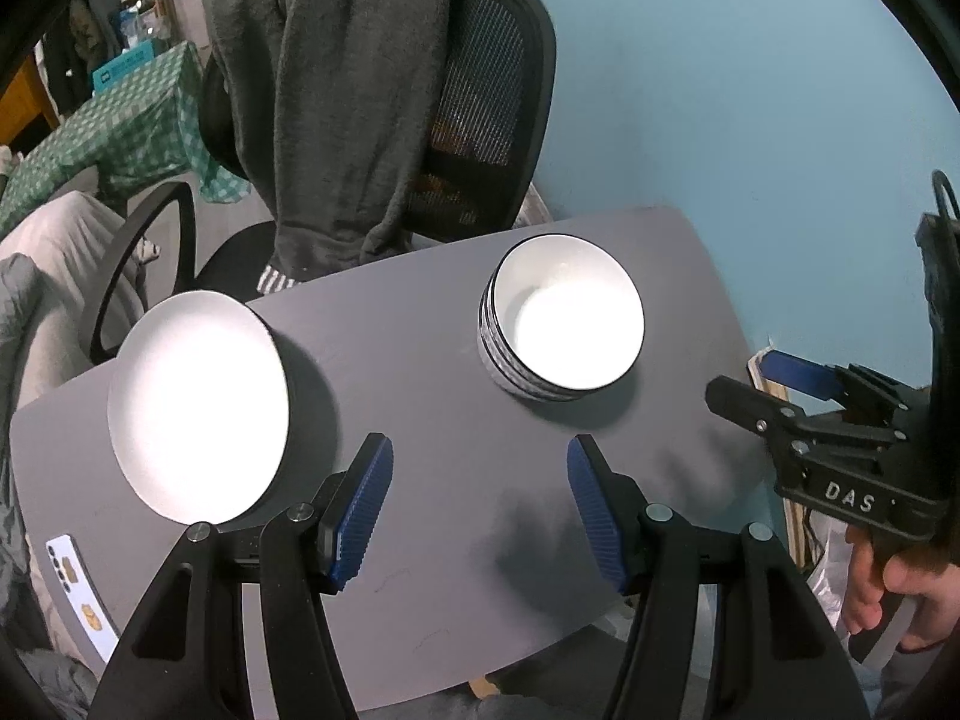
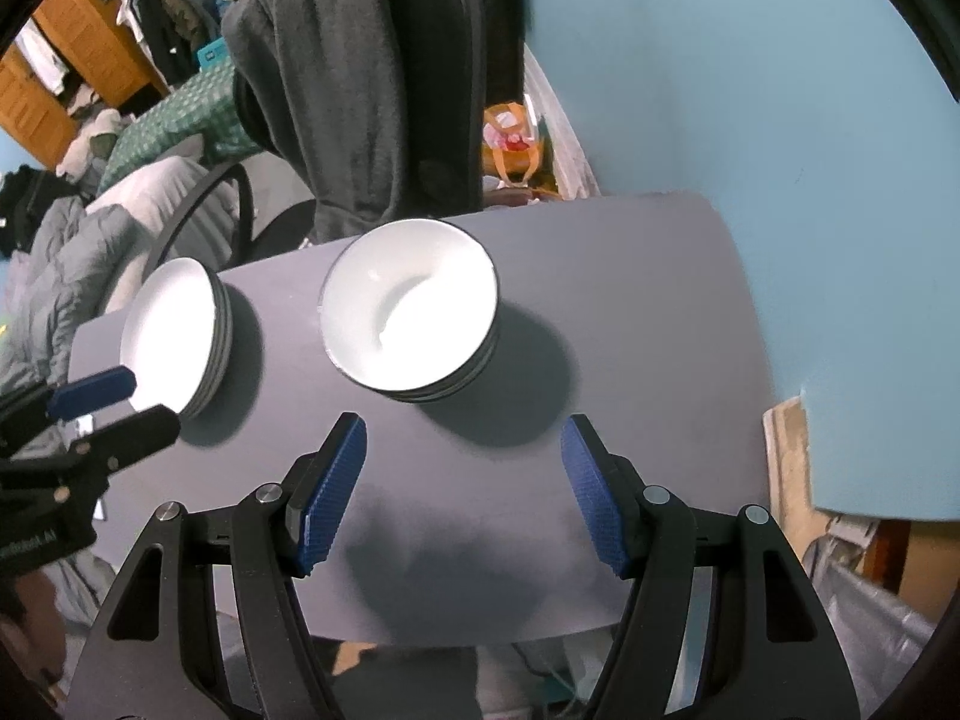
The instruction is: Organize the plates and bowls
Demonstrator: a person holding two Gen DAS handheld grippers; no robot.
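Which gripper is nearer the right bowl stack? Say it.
Right. The right gripper hovers open just in front of the right bowl stack; the left gripper sits further left, with the left stack beside its left finger.

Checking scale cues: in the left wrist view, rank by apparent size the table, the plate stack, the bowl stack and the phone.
1. table
2. plate stack, though it sits nearer the camera
3. bowl stack
4. phone, partly cut off at the table edge
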